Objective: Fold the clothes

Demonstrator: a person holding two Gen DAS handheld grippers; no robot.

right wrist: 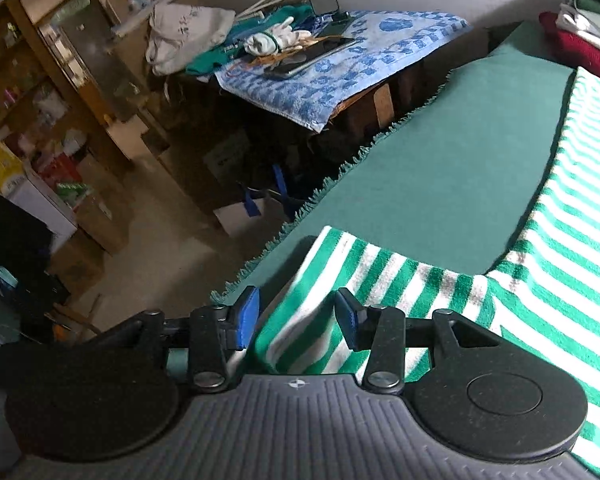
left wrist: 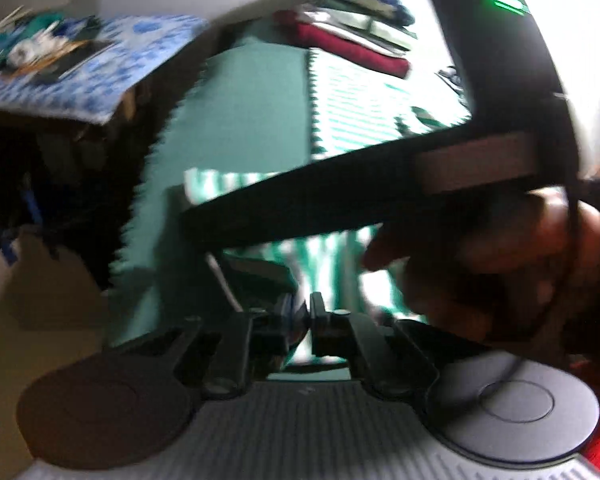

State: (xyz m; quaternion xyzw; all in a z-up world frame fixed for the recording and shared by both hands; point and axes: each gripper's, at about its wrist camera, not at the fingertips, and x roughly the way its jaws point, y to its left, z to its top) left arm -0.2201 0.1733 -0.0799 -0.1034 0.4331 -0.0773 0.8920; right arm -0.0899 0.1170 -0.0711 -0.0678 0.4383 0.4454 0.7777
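Right gripper (right wrist: 296, 316) gaping, towel (right wrist: 380, 280) corner between fingers, unpinched; left gripper (left wrist: 302, 316) near closed, grasp unclear.

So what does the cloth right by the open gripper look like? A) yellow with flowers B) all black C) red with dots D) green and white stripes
D: in the right wrist view the right gripper stands open, and the striped cloth running up between its blue pads has green and white bands, lying on the plain green cover.
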